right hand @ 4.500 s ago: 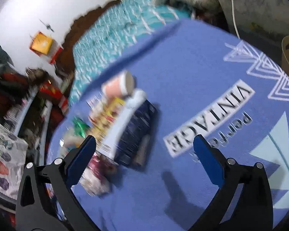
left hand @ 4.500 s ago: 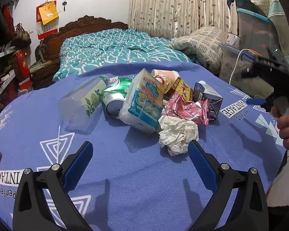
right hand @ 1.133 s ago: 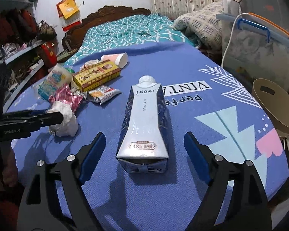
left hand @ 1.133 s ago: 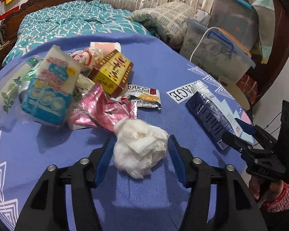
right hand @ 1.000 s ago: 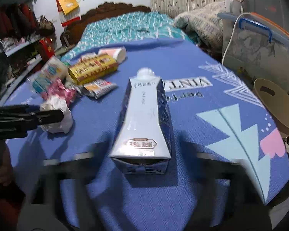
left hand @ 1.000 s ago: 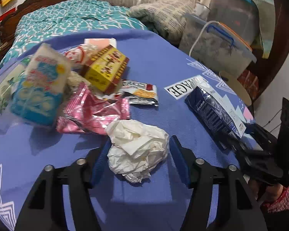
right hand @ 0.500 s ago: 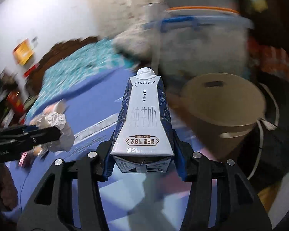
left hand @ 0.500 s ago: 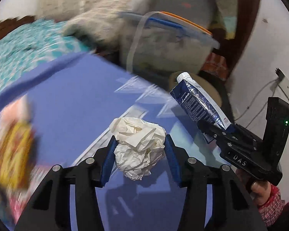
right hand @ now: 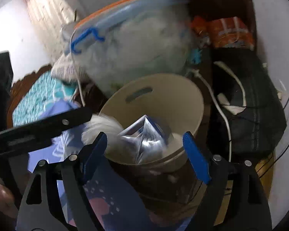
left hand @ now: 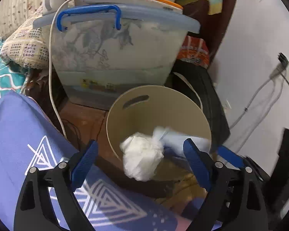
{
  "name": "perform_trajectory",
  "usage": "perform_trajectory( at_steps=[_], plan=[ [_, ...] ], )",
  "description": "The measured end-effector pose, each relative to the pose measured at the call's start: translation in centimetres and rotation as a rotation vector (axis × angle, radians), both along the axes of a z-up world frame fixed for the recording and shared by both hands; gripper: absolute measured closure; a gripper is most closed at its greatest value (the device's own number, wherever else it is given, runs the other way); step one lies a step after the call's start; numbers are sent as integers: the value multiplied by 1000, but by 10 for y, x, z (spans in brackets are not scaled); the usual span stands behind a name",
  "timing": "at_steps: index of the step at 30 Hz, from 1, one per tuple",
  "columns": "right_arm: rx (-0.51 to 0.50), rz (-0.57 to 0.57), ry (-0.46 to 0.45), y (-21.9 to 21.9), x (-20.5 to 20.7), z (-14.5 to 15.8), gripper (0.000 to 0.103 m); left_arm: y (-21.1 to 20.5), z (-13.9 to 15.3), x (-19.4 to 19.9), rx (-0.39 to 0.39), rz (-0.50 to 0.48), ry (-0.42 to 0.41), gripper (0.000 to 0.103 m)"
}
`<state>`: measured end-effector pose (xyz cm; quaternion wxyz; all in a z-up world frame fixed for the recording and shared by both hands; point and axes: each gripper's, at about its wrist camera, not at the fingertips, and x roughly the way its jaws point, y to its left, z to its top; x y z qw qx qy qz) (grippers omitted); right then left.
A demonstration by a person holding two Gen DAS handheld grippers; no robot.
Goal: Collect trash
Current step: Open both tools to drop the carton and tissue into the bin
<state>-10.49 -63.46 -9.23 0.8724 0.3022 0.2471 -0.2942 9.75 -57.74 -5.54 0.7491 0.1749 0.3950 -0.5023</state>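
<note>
I've got both grippers over the bin (left hand: 158, 104) at frame centre so the drops land inside. Left gripper (left hand: 140, 159) fingers are opening, tissue wad (left hand: 142, 157) loose between them; right gripper (right hand: 144, 150) opening too, carton (right hand: 144, 134) falling in.

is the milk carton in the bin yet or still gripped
Released, dropping into the bin: the milk carton shows blurred inside the beige bin's rim, and the right gripper is opening, its pads clear of the carton.
</note>
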Motion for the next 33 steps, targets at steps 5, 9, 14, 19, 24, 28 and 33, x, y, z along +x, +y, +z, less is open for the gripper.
perform_trajectory(
  at_steps=[5,9,14,19,24,28,33],
  plan=[
    [-18,-39,-49,13,-19,11,29,42,14,-2,-55,28,-6,18],
    [11,-12,-86,39,-24,13,30,108,28,-9,-90,93,-79,17],
    [48,118,-122,94,-3,18,31,220,28,-18,-86,256,-135,17],
    [72,303,-109,170,33,16,31,319,19,-20,-23,460,-157,17],
    [67,463,-73,250,57,13,31,398,11,-22,13,673,-153,17],
    [66,554,-34,299,70,7,31,447,3,-23,41,785,-152,17],
    [11,631,10,342,82,11,31,491,-4,-28,45,860,-149,17]
  ],
)
